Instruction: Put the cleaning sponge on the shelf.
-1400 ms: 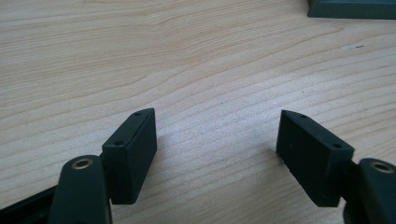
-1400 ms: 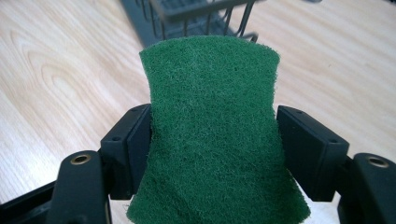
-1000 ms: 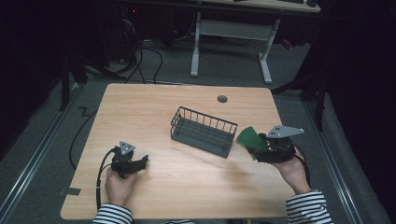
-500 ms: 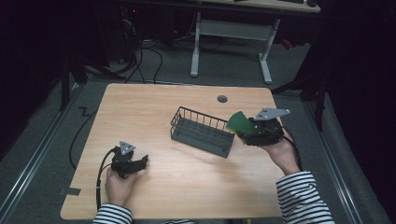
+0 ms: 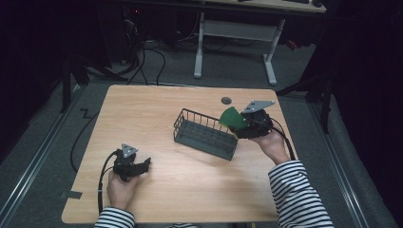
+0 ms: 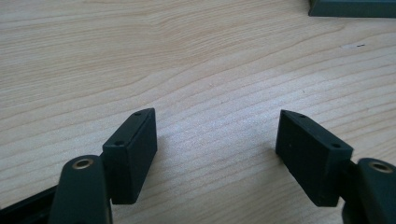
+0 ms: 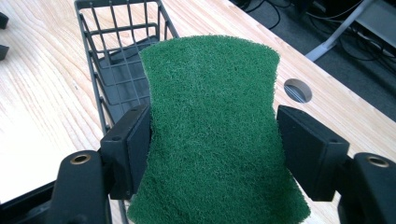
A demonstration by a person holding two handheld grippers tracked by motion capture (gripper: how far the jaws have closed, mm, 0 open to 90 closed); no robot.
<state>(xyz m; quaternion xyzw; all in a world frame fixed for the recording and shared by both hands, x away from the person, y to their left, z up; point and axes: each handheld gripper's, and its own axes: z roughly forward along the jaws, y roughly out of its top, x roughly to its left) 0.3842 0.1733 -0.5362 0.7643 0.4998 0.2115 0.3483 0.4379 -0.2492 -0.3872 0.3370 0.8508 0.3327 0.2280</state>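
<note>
**Right gripper holding green pad at basket's end; left idle on desk**

Right gripper [image 5: 243,124]: jaws clamped on the two side edges of a green scouring pad [image 7: 212,130]. The pad is pinched in at the waist where the jaws press it, so it's a firm hold. In the high view the pad [image 5: 232,117] sits raised off the desk, at the right end of the wire basket [image 5: 205,134], overlapping the basket's top corner from that angle. Right gripper view looks past the pad into the basket [image 7: 114,56]; the pad's far edge lies over the basket's near rim. Can't tell whether pad and wire actually touch.

Left gripper [image 6: 215,147]: jaws spread wide, nothing between them, just bare wood. In the high view it rests low on the desk [image 5: 157,109] near the front-left, held in the person's left hand [image 5: 121,187], well apart from the basket.

Basket stands roughly mid-desk, angled, interior looks empty from what's visible. Cable hole [image 5: 226,100] in the desk just behind the basket's right end.
</note>
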